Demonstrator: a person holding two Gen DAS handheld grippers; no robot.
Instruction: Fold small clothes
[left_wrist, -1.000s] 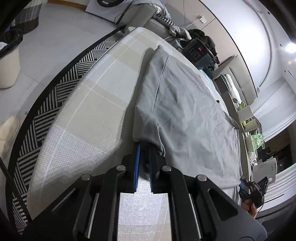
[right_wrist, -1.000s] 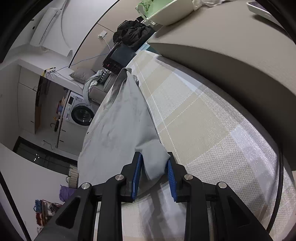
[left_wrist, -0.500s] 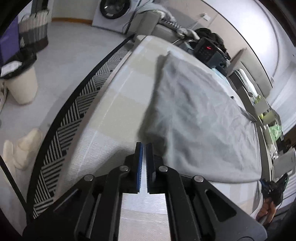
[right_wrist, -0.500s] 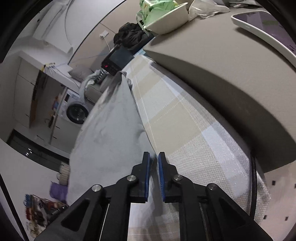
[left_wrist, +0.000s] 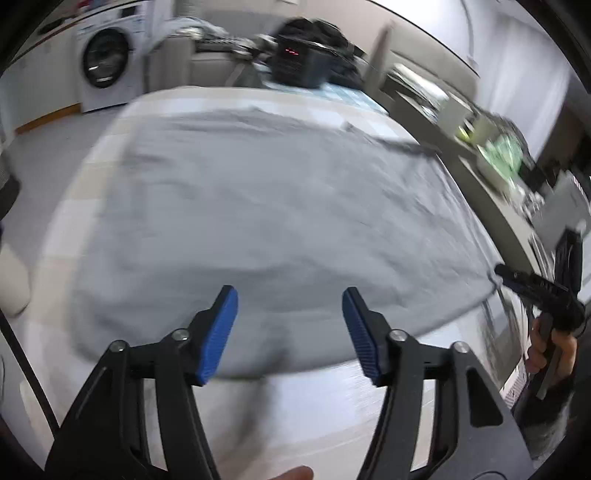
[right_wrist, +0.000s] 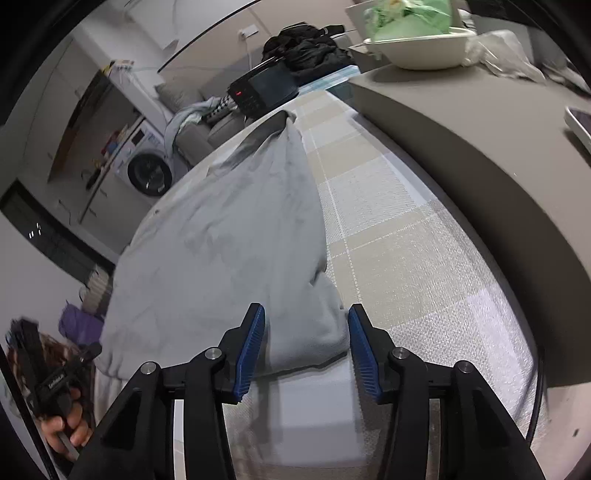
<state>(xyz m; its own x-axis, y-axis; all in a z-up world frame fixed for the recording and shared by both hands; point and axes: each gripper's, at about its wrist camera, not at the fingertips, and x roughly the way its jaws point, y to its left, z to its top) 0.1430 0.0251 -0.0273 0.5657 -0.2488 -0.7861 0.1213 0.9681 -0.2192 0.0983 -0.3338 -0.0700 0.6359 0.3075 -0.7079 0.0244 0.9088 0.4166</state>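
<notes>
A grey garment lies spread flat on the checked table; the left wrist view is motion-blurred. My left gripper hovers over the middle of the garment's near hem. Its jaws are opening and nothing is gripped between them. My right gripper is at the garment's near right corner. Its jaws are opening too, and that corner lies loose between the blue pads. Each view catches the hand holding the other gripper at its edge.
The beige checked tablecloth stretches right of the garment. A grey counter with a bowl borders the table's right side. A black device with a red display and dark clothes stand at the far end. A washing machine stands beyond.
Both grippers went from shut to open. The left one swung from the garment's left corner to the middle of its near hem and rolled. The right one stayed near the right corner.
</notes>
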